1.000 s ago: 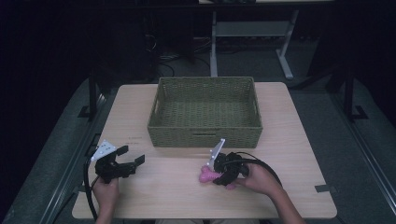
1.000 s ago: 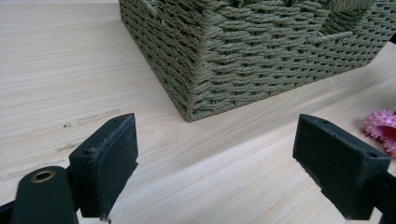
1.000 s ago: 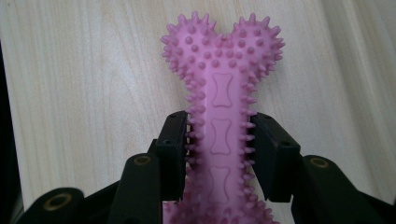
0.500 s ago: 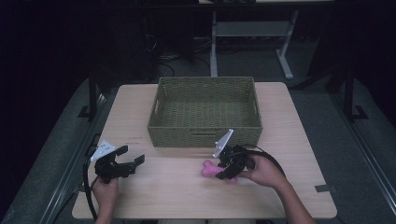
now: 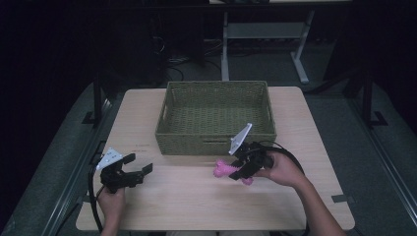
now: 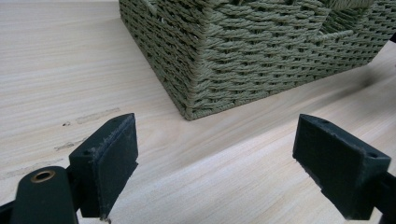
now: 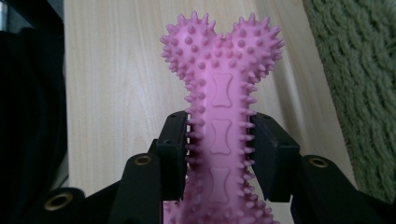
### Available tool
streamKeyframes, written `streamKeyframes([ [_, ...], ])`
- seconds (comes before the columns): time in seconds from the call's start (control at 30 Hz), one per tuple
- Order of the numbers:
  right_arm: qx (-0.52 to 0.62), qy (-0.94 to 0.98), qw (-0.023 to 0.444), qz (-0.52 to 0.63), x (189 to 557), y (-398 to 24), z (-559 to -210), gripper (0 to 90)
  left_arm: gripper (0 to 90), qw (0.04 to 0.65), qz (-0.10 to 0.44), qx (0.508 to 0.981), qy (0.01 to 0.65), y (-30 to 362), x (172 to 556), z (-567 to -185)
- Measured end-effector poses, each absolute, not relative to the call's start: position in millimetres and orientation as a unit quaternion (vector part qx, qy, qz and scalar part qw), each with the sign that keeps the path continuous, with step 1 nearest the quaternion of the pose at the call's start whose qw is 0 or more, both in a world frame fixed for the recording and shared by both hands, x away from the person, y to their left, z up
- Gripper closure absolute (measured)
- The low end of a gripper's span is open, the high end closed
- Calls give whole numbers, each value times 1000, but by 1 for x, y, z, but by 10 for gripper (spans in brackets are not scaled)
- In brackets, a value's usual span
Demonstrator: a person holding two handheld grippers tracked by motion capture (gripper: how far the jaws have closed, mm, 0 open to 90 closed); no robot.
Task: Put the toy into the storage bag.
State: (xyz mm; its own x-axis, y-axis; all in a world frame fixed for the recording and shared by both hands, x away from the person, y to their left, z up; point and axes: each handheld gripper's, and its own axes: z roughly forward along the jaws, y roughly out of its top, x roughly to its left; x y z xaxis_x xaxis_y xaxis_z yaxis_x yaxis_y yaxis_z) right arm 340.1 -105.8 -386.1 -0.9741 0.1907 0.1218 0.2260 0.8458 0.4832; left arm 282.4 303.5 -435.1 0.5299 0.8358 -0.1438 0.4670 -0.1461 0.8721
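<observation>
Lifting the pink spiked bone toy (image 5: 227,169) off the surface (image 5: 196,206): your right gripper (image 5: 242,172) has carried it, over the past second, up and toward the near wall of the woven basket (image 5: 216,135). A second ago the toy sat lower and further out from that wall; now it hangs just in front of the basket's near right corner, clear of the wood. In the right gripper view the pads (image 7: 173,156) press on both sides of the toy's (image 7: 219,135) shaft, knobbed end pointing away from you. Grip looks centred and firm.

Your left gripper (image 5: 129,172) has not shifted. It rests near the basket's near left corner, jaws spread wide with nothing between them, the basket's corner (image 6: 224,60) ahead of it.

Judgement: pick is complete, transfer has begun. The toy is not yet above rim height, so more lift is probably needed before you cross over the wall and release inside.
</observation>
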Motion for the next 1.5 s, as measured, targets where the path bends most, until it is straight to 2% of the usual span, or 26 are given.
streamKeyframes([
  [0.6, -98, -956, 48, -273, 367, -109, -350, 584, 136, 476, 195, 734, 444, 304, 284, -435],
  [1.5, -90, -956, 42, -278, 404, -110, -308, 585, 136, 478, 194, 733, 444, 304, 285, -435],
])
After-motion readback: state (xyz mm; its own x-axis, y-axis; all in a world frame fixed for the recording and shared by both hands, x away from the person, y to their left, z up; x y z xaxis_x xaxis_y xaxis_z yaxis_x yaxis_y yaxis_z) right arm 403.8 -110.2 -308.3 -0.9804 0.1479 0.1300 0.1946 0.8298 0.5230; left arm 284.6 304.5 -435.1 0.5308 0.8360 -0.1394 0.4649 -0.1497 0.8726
